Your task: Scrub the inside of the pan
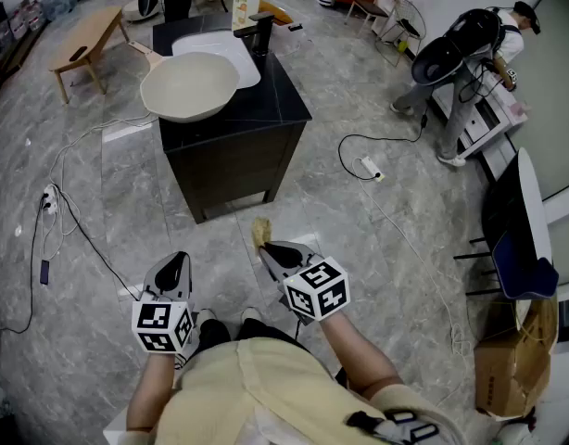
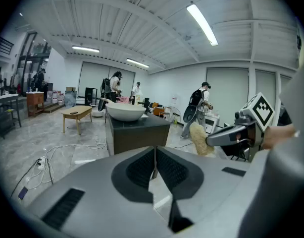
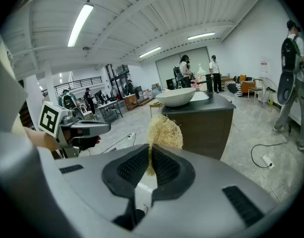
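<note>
A cream-white pan (image 1: 190, 85) with a wooden handle sits on a dark counter (image 1: 266, 100), well ahead of both grippers; it also shows as the pan (image 2: 125, 111) and the pan (image 3: 176, 96). My right gripper (image 1: 266, 248) is shut on a straw-coloured loofah scrubber (image 1: 259, 233), whose tuft sticks out past the jaws as the scrubber (image 3: 163, 132). My left gripper (image 1: 176, 269) hangs low at the left, jaws shut with nothing between them. From the left gripper view the scrubber (image 2: 200, 139) and the right gripper (image 2: 226, 134) appear at the right.
A white sink basin (image 1: 221, 46), a black tap (image 1: 260, 33) and a soap bottle (image 1: 245, 6) stand behind the pan. Cables and a power strip (image 1: 49, 199) lie on the floor at left; another cable (image 1: 370, 167) at right. A person (image 1: 465, 72) stands far right.
</note>
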`<state>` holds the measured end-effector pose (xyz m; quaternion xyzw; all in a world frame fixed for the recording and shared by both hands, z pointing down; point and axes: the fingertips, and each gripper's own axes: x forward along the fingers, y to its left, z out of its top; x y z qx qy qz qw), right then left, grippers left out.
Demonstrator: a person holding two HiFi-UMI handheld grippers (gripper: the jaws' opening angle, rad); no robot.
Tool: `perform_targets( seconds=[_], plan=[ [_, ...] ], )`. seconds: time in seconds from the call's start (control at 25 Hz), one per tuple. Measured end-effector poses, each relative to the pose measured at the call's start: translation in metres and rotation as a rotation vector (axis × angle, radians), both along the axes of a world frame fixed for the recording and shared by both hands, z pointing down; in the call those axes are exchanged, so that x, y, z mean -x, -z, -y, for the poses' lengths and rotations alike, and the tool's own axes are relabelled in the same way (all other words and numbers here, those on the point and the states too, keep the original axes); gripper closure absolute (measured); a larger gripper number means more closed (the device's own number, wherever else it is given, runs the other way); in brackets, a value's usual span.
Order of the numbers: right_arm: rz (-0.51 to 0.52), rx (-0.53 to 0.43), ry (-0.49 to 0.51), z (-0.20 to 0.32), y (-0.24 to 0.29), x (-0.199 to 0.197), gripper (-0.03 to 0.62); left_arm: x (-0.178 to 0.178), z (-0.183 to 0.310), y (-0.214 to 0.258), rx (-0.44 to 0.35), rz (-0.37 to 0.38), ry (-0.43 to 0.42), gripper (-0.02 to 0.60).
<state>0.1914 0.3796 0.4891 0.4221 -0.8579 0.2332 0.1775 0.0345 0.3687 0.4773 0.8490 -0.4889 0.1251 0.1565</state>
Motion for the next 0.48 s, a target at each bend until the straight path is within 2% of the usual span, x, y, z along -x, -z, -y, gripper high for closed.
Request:
perform_targets(
  seconds=[0.48],
  plan=[
    [0.008, -0.006, 0.058, 0.019, -0.004, -0.022, 0.562, -0.015, 0.021, 0.003, -0.033, -0.025, 0.123, 0.558]
  ],
)
